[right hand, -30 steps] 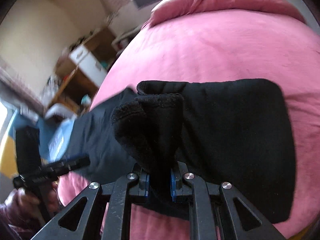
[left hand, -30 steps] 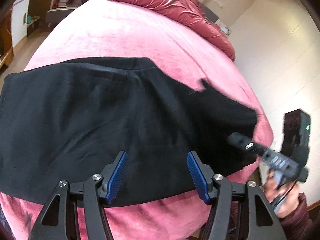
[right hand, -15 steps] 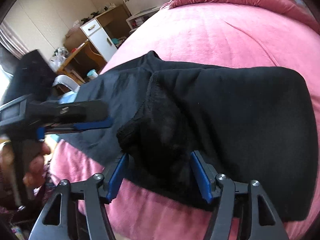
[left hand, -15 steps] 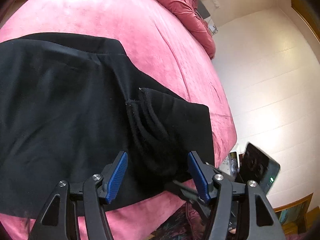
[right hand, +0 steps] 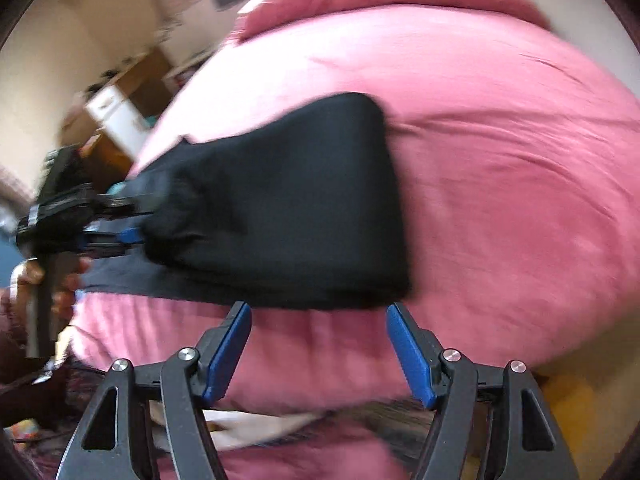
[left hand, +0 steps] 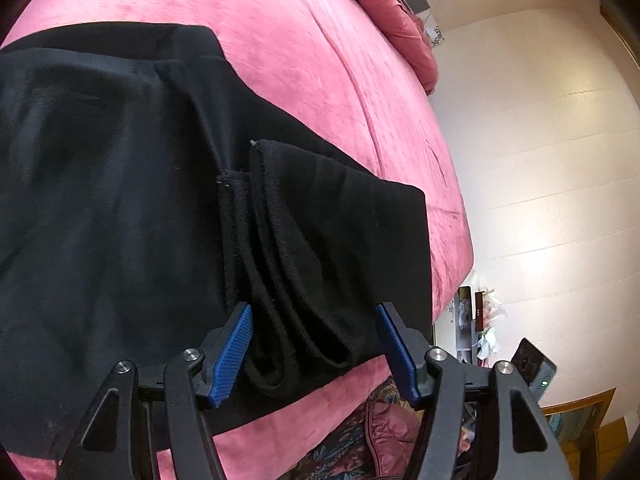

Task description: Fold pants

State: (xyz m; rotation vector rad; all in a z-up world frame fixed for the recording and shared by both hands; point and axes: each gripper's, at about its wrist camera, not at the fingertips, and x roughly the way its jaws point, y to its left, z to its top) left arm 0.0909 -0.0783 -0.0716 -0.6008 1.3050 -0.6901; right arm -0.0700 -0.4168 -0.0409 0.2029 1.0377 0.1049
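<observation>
We see pants [left hand: 120, 200]: black matt knit cloth, fuzzy at hems. Bed cover [left hand: 320, 60]: pink plush, velvety nap. Duvet [left hand: 384, 8]: red, satin sheen. Fingers [left hand: 234, 354]: blue ribbed pads, look plastic, on matt black arms with shiny metal screws. Wall [left hand: 540, 140]: smooth, cream.

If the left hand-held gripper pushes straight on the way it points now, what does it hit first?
Most likely the stacked hem folds of the black pants, which already lie between the open left hand-held gripper pads. Depth is hard to judge, but nothing else sits in front.
</observation>
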